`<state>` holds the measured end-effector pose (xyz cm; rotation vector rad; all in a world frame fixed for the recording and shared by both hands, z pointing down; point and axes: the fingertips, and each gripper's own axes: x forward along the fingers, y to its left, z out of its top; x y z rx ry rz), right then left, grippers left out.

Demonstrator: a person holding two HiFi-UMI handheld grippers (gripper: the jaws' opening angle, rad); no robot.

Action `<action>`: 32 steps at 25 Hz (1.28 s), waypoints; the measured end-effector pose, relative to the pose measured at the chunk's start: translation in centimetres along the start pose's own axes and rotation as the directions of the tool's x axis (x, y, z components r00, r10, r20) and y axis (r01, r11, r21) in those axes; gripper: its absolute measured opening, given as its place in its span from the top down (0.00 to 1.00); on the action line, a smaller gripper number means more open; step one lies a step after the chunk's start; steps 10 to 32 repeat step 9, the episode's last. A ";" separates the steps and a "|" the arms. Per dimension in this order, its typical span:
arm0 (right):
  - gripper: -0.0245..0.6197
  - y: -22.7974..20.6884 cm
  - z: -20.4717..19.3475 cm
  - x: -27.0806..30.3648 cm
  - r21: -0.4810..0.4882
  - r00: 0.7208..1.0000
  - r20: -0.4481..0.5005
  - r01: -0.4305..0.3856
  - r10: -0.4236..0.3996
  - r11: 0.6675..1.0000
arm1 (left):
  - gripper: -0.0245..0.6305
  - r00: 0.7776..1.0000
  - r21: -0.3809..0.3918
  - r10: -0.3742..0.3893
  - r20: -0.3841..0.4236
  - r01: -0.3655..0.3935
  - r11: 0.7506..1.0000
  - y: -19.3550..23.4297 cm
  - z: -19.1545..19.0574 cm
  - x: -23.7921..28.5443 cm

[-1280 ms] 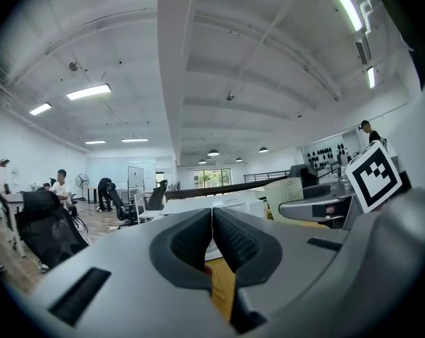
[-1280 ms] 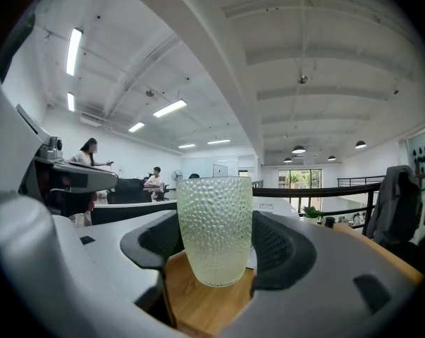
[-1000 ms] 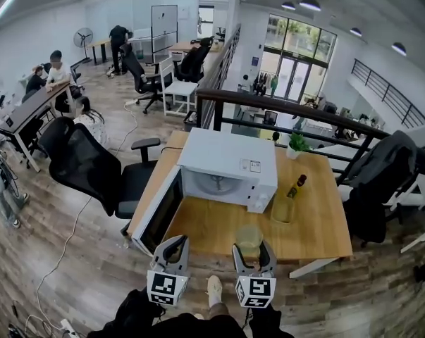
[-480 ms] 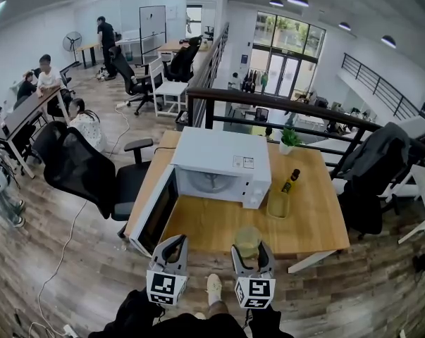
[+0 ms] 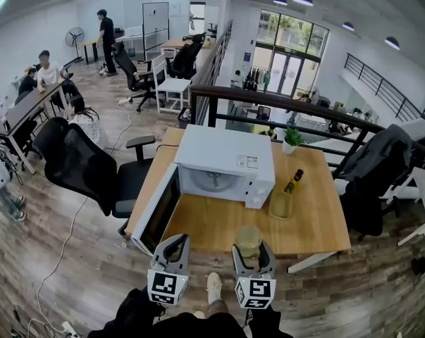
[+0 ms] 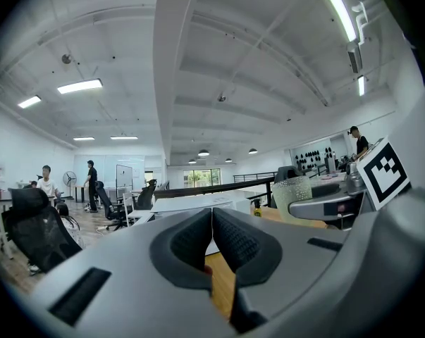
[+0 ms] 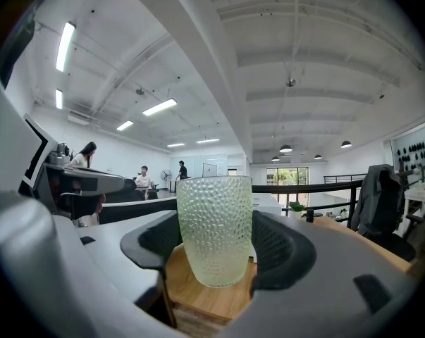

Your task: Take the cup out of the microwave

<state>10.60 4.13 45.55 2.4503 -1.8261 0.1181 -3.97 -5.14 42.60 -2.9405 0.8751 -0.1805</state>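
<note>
Cup outside the microwave, upright at the near edge of the bench (image 5: 318, 220).
The right tongs (image 7: 216, 243) grip the dimpled glass cup (image 7: 216, 217) from both sides; its long axis is vertical, mouth up. The left tongs (image 6: 212, 236) are pressed together, with nothing between. The microwave (image 5: 226, 153) stands behind with its door (image 5: 158, 210) open; its label (image 5: 249, 163) is too small to read.

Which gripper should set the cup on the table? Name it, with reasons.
Right. The right gripper grips the cup between its jaws, at the near edge of the table. The left gripper is shut and empty.
</note>
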 end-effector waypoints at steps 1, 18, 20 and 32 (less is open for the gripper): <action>0.44 0.0 0.0 0.1 0.000 1.000 -0.001 -0.001 0.001 1.000 | 0.92 1.000 -0.001 0.000 0.000 0.000 1.000 0.0 0.0 0.1; 0.44 0.0 -0.1 0.6 -0.001 1.000 0.001 -0.005 0.005 1.000 | 0.92 1.000 -0.004 0.002 -0.004 -0.002 1.000 0.3 -0.4 0.6; 0.44 0.0 -0.1 0.6 -0.001 1.000 0.001 -0.005 0.005 1.000 | 0.92 1.000 -0.004 0.002 -0.004 -0.002 1.000 0.3 -0.4 0.6; 0.44 0.0 -0.1 0.6 -0.001 1.000 0.001 -0.005 0.005 1.000 | 0.92 1.000 -0.004 0.002 -0.004 -0.002 1.000 0.3 -0.4 0.6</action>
